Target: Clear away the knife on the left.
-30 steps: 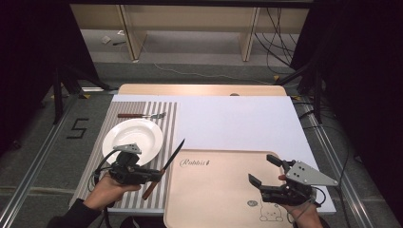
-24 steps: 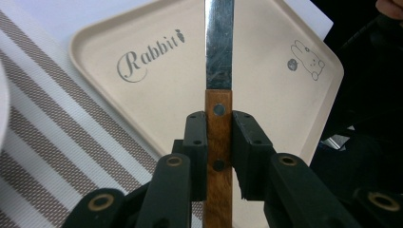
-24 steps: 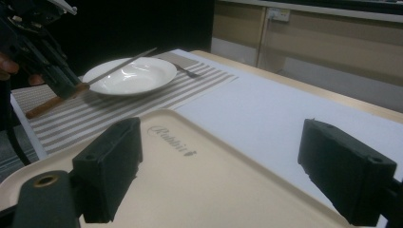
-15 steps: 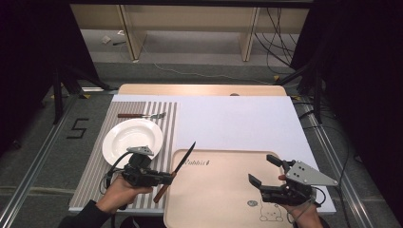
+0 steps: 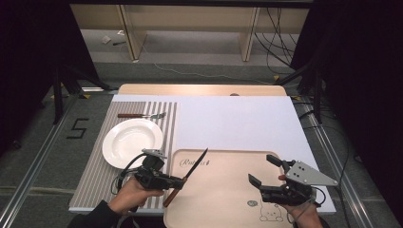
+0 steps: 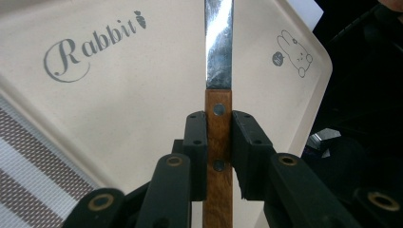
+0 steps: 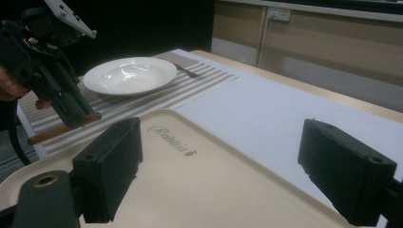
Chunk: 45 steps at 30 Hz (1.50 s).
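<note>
- Gripping a knife [image 6: 218, 90] by its wooden handle, the left gripper [image 5: 178, 182] has both black jaws pressed flat against the sides of the wood, close to where the steel blade begins.
- Seen from the high view, the knife hangs tilted over the left edge of the beige tray [image 5: 223, 199], its blade pointing up and away toward the printed "Rabbit" lettering [image 5: 195, 163], its handle end sticking out toward the striped placemat [image 5: 97, 166].
- Whether the knife touches the tray I cannot tell.
- From the right gripper view, the handle pokes out below the left gripper, just above the placemat.
- Over at the tray's right side, the right gripper [image 5: 265, 170] is held with its jaws spread wide apart and nothing between them.
- Resting on the placemat is a white plate [image 5: 132, 141], just to the left of the tray.
- Beyond the plate lies a fork [image 5: 141, 115] with a brown handle, well apart from both grippers.
</note>
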Available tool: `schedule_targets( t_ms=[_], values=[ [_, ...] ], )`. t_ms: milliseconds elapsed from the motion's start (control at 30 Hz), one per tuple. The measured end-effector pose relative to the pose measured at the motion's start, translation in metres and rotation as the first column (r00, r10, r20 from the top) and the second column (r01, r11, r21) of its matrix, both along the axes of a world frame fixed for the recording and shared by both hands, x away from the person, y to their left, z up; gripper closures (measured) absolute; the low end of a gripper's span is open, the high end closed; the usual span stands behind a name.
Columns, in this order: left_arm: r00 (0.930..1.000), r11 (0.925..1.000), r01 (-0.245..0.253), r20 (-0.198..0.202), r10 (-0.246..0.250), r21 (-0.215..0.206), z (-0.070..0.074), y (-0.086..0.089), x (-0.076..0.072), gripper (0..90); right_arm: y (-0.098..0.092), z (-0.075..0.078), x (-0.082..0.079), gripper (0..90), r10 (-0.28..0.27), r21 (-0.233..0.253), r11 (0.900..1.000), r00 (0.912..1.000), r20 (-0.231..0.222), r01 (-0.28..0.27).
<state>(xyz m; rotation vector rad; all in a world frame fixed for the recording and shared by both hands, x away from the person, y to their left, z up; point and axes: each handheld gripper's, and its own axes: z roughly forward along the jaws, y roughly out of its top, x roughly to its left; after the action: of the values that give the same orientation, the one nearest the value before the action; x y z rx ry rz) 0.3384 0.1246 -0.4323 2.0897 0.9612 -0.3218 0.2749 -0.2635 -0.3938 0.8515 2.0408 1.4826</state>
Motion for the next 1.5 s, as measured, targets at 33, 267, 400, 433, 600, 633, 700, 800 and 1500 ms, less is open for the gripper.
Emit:
schedule_targets(
  t_ms=[33,267,400,433,600,633,700,800,1500],
  values=[
    [1.0000,1.0000,-0.003,-0.004,0.003,0.001,-0.001,-0.002,0.000,76.5,0.000,0.000,0.000,15.8,0.000,0.000,1.000,1.0000,0.000,0.000],
    [0.9997,1.0000,-0.001,-0.025,0.001,0.006,-0.006,-0.010,0.002,76.5,0.000,0.000,0.000,15.8,0.001,0.001,1.000,1.0000,0.000,-0.001],
    [0.9992,0.9999,-0.009,-0.039,0.009,0.010,-0.010,-0.012,0.004,76.5,0.000,0.000,0.000,15.8,0.001,0.001,1.000,1.0000,0.000,-0.001],
    [0.9991,0.9999,-0.007,-0.041,0.008,0.012,-0.011,-0.012,0.005,76.5,0.000,0.000,0.000,15.8,0.002,0.001,1.000,1.0000,0.000,-0.002],
    [0.9975,0.9998,-0.010,-0.070,0.011,0.017,-0.017,-0.013,0.006,76.4,0.000,0.000,0.000,15.8,0.002,0.001,1.000,1.0000,0.001,-0.002],
    [0.9974,0.9997,-0.009,-0.071,0.011,0.024,-0.018,-0.014,0.006,76.5,0.000,0.000,0.000,15.8,0.002,0.001,1.000,1.0000,0.001,-0.002],
    [0.9964,0.9995,-0.012,-0.084,0.014,0.030,-0.020,-0.015,0.006,76.4,0.000,0.000,0.000,15.8,0.002,0.001,1.000,1.0000,0.000,-0.002],
    [0.9963,0.9987,-0.011,-0.084,0.015,0.049,-0.024,-0.017,0.005,76.4,0.000,0.000,0.000,15.8,0.002,0.001,1.000,1.0000,0.001,-0.002],
    [0.9943,0.9902,-0.010,-0.103,0.025,0.139,-0.042,-0.031,0.004,76.2,0.000,0.001,-0.001,15.8,0.007,0.001,1.000,1.0000,0.003,-0.007]
  ],
)
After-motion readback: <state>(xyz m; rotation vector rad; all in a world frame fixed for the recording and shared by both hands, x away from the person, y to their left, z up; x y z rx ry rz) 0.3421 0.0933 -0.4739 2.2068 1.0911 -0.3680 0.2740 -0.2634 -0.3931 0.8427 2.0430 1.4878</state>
